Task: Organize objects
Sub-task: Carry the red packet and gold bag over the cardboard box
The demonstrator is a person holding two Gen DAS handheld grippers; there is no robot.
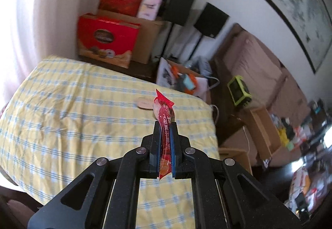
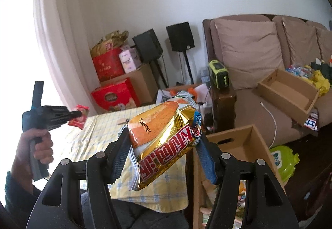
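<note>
A gold snack bag is being pinched in the right gripper, above the table edge. At nine o'clock, a red jelly sachet is being clamped by the tightly closed left gripper. At three o'clock an open cardboard box is waiting; on the checked tablecloth a small wooden disc is being left, at twelve. Judged so, sorting is nearly done.

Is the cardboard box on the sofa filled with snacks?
No, the cardboard box on the sofa shows only its bare inside in the right wrist view.
</note>
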